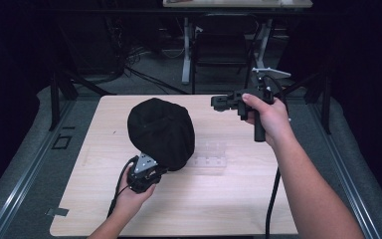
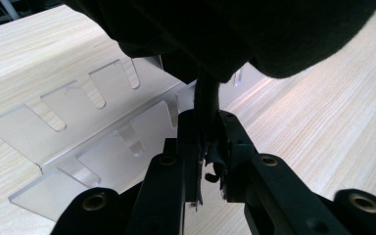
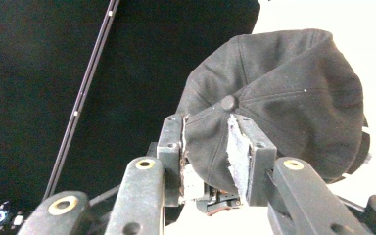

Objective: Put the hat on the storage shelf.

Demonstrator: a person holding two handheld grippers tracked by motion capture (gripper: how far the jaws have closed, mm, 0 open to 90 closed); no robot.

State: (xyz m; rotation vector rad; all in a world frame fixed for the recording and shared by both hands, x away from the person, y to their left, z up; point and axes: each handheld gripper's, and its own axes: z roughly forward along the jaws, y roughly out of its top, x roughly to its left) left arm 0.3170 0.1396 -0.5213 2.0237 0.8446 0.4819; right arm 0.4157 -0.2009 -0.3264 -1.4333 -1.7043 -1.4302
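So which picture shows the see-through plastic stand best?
The left gripper view: the plastic stand lies close, with its slots and raised tabs plain to see under the black cap. In the high view the stand is a faint pale patch beside the cap. The right gripper view looks at the cap instead.

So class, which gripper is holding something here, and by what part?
The left gripper holds the black cap, pinched at its lower edge. The right gripper holds nothing.

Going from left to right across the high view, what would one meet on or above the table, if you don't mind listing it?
Left gripper, clamped on the edge of the black cap → clear plastic rack → right gripper, held above the table.
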